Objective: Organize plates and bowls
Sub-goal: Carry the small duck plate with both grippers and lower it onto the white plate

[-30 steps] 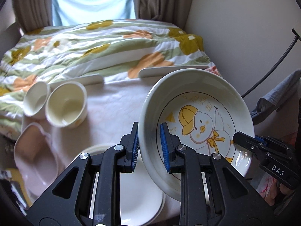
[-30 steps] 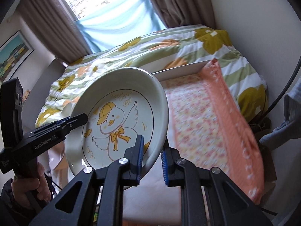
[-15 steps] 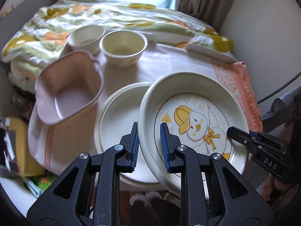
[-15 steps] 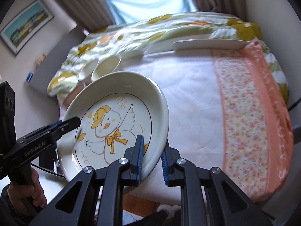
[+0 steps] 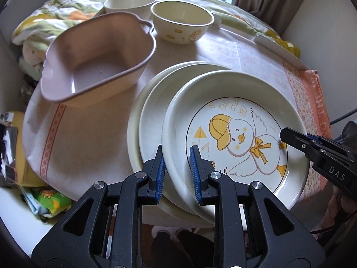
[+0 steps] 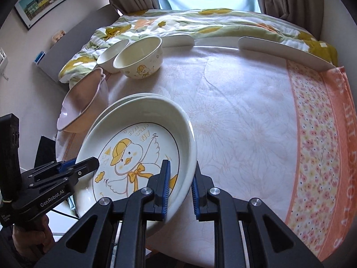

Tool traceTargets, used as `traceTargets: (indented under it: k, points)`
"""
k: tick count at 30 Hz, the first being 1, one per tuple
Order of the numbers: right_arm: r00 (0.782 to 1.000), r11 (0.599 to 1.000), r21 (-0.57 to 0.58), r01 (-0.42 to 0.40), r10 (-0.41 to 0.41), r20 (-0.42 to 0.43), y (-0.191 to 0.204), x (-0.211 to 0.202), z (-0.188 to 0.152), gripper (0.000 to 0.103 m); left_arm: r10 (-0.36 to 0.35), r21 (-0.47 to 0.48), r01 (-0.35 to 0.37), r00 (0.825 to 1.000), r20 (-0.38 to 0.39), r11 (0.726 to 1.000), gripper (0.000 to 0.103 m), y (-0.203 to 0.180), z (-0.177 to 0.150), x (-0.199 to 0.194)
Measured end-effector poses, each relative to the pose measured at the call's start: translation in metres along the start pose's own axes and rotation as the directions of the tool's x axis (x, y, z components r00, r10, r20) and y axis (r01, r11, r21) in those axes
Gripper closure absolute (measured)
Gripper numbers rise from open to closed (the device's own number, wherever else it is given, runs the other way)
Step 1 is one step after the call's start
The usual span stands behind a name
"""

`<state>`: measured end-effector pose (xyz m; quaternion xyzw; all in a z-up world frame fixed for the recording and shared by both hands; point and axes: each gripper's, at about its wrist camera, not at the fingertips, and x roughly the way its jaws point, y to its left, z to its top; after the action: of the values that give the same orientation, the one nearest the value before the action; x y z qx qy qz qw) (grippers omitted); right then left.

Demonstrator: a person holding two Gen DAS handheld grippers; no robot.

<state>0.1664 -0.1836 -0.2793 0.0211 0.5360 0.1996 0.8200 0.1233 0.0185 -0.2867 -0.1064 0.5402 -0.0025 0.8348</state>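
A cream plate with a yellow duck drawing (image 5: pixel 241 138) is held by both grippers over a stack of plain cream plates (image 5: pixel 151 111) on the table. My left gripper (image 5: pixel 177 174) is shut on the duck plate's near-left rim. My right gripper (image 6: pixel 179 187) is shut on its right rim, where the duck plate (image 6: pixel 138 154) sits tilted just above the stack (image 6: pixel 125 101). The right gripper also shows in the left wrist view (image 5: pixel 287 135), and the left gripper in the right wrist view (image 6: pixel 89 162).
A pink handled basin (image 5: pixel 98 58) sits left of the stack. Two cream bowls (image 5: pixel 181 22) (image 5: pixel 129 3) stand behind it. A white and orange cloth (image 6: pixel 245 111) covers the table. A flowered quilt (image 6: pixel 200 20) lies on the bed beyond.
Both grippers have carried the duck plate down and over the plate stack; the view has tipped downward toward the table and the plate is now lower and flatter.
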Motion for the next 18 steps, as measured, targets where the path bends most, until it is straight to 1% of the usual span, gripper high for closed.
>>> traceTargets:
  k: [5, 9, 12, 15, 18]
  points:
    - [1.000, 1.000, -0.011, -0.004, 0.004, -0.002, 0.001, 0.006, 0.002, 0.087, 0.021, 0.014, -0.021, 1.000, 0.007, 1.000, 0.084, 0.001, 0.003, 0.002]
    - [1.000, 0.999, -0.039, 0.009, -0.009, -0.001, 0.004, 0.008, 0.004, 0.087, 0.054, 0.038, -0.055, 0.998, 0.010, 0.998, 0.084, -0.002, 0.008, 0.003]
    - [1.000, 0.999, -0.045, 0.010, -0.010, 0.001, 0.004, 0.008, 0.004, 0.087, 0.093, 0.077, -0.094, 0.995, 0.020, 0.993, 0.084, -0.008, 0.008, 0.003]
    - [1.000, 0.999, -0.046, 0.007, -0.007, 0.003, 0.003, 0.009, 0.005, 0.087, 0.149, 0.116, -0.151, 0.988, 0.029, 0.982, 0.084, -0.015, 0.008, 0.002]
    - [1.000, 0.999, -0.049, 0.011, -0.011, 0.004, 0.002, 0.009, 0.005, 0.087, 0.232, 0.192, -0.239, 0.971, 0.059, 0.952, 0.084, -0.027, 0.007, 0.003]
